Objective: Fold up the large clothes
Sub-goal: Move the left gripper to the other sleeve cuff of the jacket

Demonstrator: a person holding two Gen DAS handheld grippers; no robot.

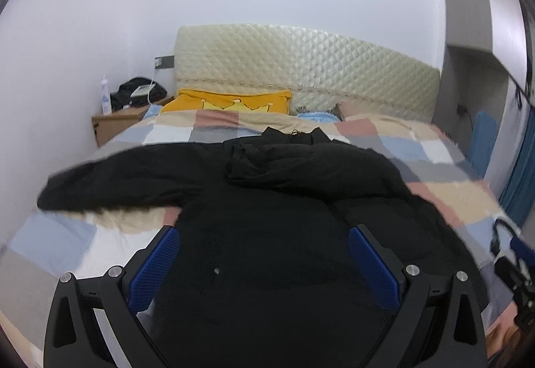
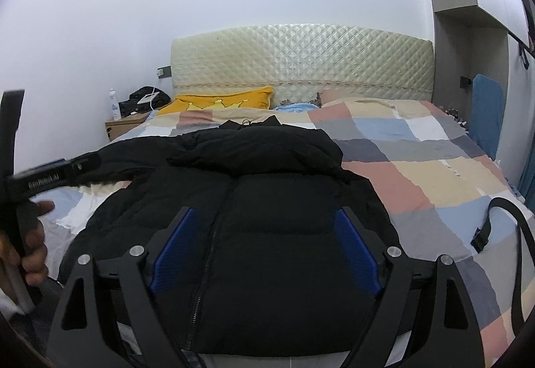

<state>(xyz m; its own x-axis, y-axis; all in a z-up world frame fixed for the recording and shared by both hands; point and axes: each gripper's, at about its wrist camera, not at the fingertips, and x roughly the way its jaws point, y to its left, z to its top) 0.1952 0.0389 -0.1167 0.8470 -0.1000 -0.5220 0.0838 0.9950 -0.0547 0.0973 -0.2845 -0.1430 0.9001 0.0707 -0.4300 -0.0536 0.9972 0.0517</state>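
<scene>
Bare quilt (image 2: 418,167) lies right of the jacket (image 2: 267,217); a strap (image 2: 485,231) crosses it.

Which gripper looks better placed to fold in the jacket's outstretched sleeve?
Probably left. The left gripper, jaws open, sits near the jacket's spread sleeve. The right gripper, also open, hovers over the zipper, farther from that sleeve.

Place: somebody's bedroom at home, pretty clearly lived in
Bed: a big one under a checked quilt (image 2: 418,147) in pastel squares, with a cream quilted headboard (image 2: 301,60) against a plain white wall
Pillows: a yellow pillow (image 2: 220,100) by the headboard (crown print on it)
Bedside: small wooden nightstand (image 1: 117,124) in the corner, holding a white bottle (image 1: 106,95) and some dark stuff with a cable
</scene>
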